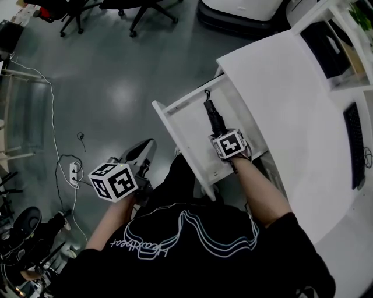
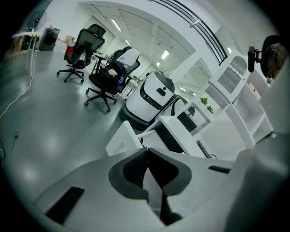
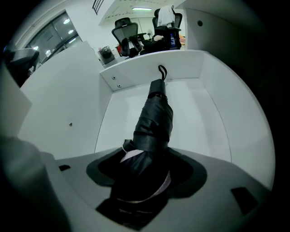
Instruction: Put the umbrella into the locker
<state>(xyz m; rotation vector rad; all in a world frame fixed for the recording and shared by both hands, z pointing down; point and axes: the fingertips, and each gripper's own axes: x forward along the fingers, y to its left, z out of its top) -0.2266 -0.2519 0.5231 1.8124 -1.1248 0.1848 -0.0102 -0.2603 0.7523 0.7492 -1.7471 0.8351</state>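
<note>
A folded black umbrella (image 1: 214,119) lies lengthwise inside the open white locker compartment (image 1: 185,135), its wrist loop towards the far wall. My right gripper (image 1: 223,135) points steeply down into the compartment and is shut on the umbrella's near end. In the right gripper view the umbrella (image 3: 154,118) runs from between the jaws of the right gripper (image 3: 142,174) towards the compartment's back wall (image 3: 149,63). My left gripper (image 1: 143,150) hangs low at the left, outside the compartment and above the grey floor. In its own view the left gripper (image 2: 146,154) is shut with nothing in it.
A white desk top (image 1: 291,99) borders the compartment on the right, with a keyboard (image 1: 354,139) further right. Office chairs (image 1: 140,11) stand at the far end of the floor. Cables and a power strip (image 1: 74,171) lie at the left. A white machine (image 2: 152,97) stands beyond the desks.
</note>
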